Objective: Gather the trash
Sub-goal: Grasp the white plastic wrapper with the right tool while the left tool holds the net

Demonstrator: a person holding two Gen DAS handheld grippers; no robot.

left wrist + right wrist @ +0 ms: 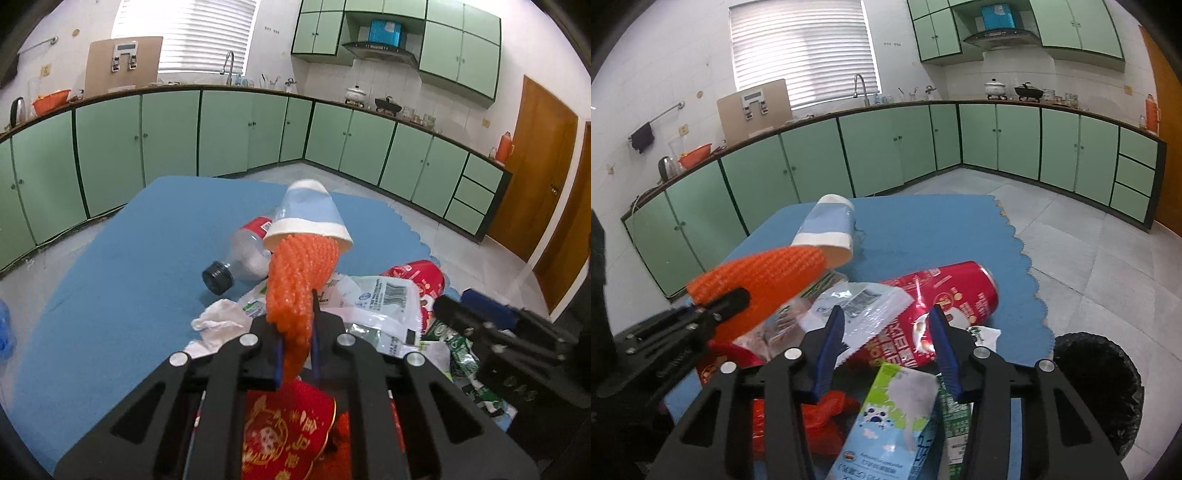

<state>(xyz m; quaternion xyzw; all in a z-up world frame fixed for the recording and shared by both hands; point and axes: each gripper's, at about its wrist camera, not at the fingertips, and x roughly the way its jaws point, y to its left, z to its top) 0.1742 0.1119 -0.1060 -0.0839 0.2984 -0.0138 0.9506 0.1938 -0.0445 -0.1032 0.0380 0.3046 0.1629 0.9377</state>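
The left gripper point(297, 345) clamps the near end of an orange foam net point(301, 284), whose far end sits inside a paper cup point(308, 218). The right gripper point(886, 347) hangs open over the red can point(938, 306) and milk carton point(894, 417) on the blue mat point(122, 258).

We stood in a home kitchen: green cabinets point(871, 147), a sink faucet point(860, 84), range hood point(999, 37) and stovetop pots point(995, 88) showed it.
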